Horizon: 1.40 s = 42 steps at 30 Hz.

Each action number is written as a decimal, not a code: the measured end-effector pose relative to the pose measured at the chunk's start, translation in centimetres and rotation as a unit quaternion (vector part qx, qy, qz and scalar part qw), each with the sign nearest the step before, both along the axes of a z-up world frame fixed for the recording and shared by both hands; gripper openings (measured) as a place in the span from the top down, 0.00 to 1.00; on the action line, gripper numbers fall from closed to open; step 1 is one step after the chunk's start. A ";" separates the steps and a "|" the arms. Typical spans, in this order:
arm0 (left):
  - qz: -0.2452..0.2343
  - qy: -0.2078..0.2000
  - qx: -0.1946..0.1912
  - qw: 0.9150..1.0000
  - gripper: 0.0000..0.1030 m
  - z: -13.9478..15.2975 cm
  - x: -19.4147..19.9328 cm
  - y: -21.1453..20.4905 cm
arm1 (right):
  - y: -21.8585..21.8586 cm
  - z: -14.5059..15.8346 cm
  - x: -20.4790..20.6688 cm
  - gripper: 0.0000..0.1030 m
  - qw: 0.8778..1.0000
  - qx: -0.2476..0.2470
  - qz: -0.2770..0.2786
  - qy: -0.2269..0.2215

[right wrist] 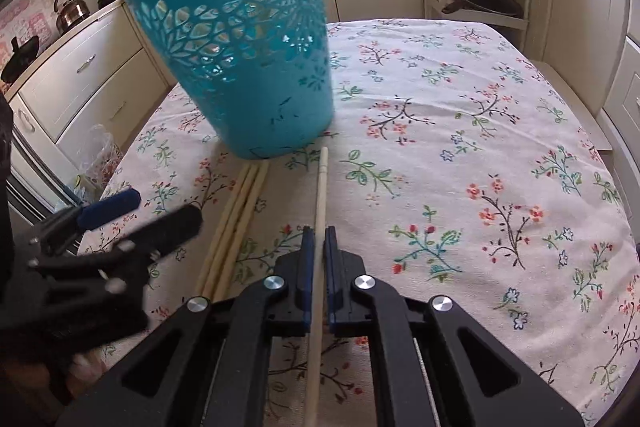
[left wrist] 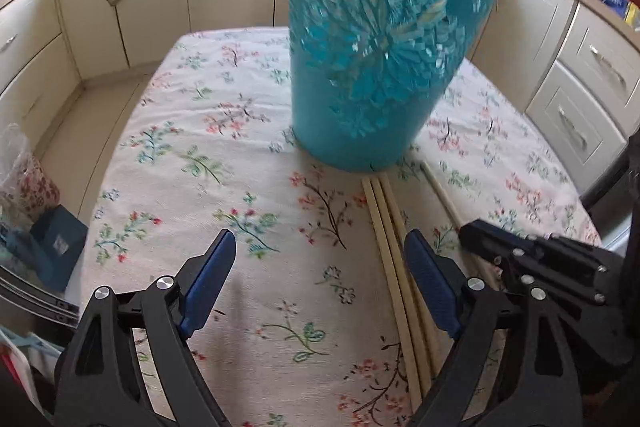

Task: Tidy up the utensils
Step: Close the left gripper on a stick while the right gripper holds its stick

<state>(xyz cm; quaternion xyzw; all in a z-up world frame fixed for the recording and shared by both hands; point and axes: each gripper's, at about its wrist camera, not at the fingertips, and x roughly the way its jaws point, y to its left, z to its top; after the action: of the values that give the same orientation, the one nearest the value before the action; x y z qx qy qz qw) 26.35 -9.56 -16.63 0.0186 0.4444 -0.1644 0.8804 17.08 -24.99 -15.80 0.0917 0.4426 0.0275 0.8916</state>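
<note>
no readable text, wall signs (right wrist: 24, 23) too blurred

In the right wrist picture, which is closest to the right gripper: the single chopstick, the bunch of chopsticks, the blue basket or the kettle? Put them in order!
1. Single chopstick: clamped in the right gripper.
2. Bunch of chopsticks: just left, on the cloth.
3. Blue basket: ahead, slightly left.
4. Kettle: far left, on the counter.

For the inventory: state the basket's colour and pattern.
Teal basket, with cut-out flower shapes in its wall. Clearest in the right wrist view.
</note>
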 end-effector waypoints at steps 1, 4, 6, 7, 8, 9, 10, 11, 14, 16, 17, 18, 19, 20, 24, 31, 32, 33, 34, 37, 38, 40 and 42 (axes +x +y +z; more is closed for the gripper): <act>0.001 0.006 0.008 1.000 0.27 -0.3 0.0 -0.3 | 0.0 0.0 -0.2 0.94 1.000 0.002 0.001 0.000; 0.002 0.008 0.029 1.000 0.29 -0.5 0.0 -0.5 | -0.1 0.0 -0.3 0.94 1.000 0.007 0.002 0.000; -0.001 0.005 0.037 0.999 0.30 -0.6 -0.2 -0.8 | -0.1 -0.1 -0.3 0.94 1.000 0.013 0.001 0.001; -0.001 0.003 0.041 0.999 0.30 -0.5 -0.3 -1.0 | -0.2 -0.1 -0.3 0.94 1.000 0.015 0.001 0.001; 0.000 0.001 0.043 0.999 0.31 -0.5 -0.3 -1.1 | -0.3 0.0 -0.3 0.94 1.000 0.018 0.001 0.001; 0.002 -0.001 0.045 0.999 0.33 -0.5 -0.4 -1.2 | -0.3 -0.1 -0.2 0.94 1.000 0.020 0.001 0.001; 0.004 -0.001 0.045 0.999 0.34 -0.5 -0.4 -1.2 | -0.3 0.0 -0.2 0.94 1.000 0.020 0.001 0.001; 0.006 0.001 0.045 0.999 0.34 -0.4 -0.4 -1.3 | -0.3 0.0 -0.2 0.94 1.000 0.021 0.001 0.000; 0.001 0.001 0.051 0.999 0.37 -0.3 -0.5 -2.0 | -0.4 0.0 -0.2 0.94 1.000 0.024 0.000 0.001; -0.006 0.004 0.058 0.998 0.44 -0.4 -0.5 -2.5 | -0.5 0.0 -0.2 0.94 1.000 0.025 0.001 0.001; -0.007 0.002 0.068 0.998 0.45 -0.6 -0.7 -2.8 | -0.6 0.0 -0.3 0.94 1.000 0.027 0.002 0.002; -0.008 0.000 0.071 0.997 0.45 -0.6 -0.7 -2.9 | -0.7 -0.1 -0.3 0.94 1.000 0.031 0.001 0.001; -0.004 0.004 0.068 0.998 0.46 -0.6 -0.7 -2.7 | -0.7 -0.1 -0.3 0.94 0.999 0.033 0.000 0.001; -0.003 0.006 0.068 0.998 0.47 -0.6 -0.5 -2.7 | -0.8 -0.1 -0.3 0.94 0.999 0.036 -0.001 0.000; -0.004 0.010 0.070 0.997 0.63 -0.4 -0.4 -2.5 | -0.7 0.0 -0.3 0.94 1.000 0.030 0.002 -0.001; -0.008 0.035 0.060 0.998 0.72 -0.1 0.2 -2.3 | -0.5 0.1 -0.3 0.94 1.000 0.028 0.007 0.005; -0.005 0.040 0.056 0.998 0.71 0.0 0.4 -2.3 | -0.6 0.0 -0.1 0.94 0.999 0.034 0.008 0.006; -0.003 0.041 0.058 0.997 0.71 -0.1 0.5 -2.3 | -0.6 0.0 0.2 0.94 0.999 0.035 0.011 0.008; -0.003 0.040 0.061 0.997 0.72 -0.1 0.5 -2.5 | -0.6 0.0 0.5 0.94 0.999 0.035 0.013 0.009; -0.006 0.037 0.068 0.997 0.72 -0.1 0.6 -2.8 | -0.3 0.0 0.7 0.94 0.999 0.025 0.020 0.011; -0.004 0.038 0.064 0.997 0.72 -0.1 0.6 -2.7 | -0.2 0.0 0.6 0.94 0.999 0.019 0.023 0.011; 0.001 0.043 0.056 0.998 0.71 0.0 0.7 -2.5 | -0.3 0.0 0.6 0.94 0.999 0.019 0.025 0.012; 0.004 0.041 0.055 0.998 0.71 -0.1 0.7 -2.5 | -0.3 0.0 0.7 0.94 0.999 0.024 0.025 0.015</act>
<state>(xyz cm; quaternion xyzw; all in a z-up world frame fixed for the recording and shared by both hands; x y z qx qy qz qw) 27.01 -12.01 -16.69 0.0587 0.4887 -0.1367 0.8597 17.73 -25.33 -15.78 0.1025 0.4569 0.0591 0.8816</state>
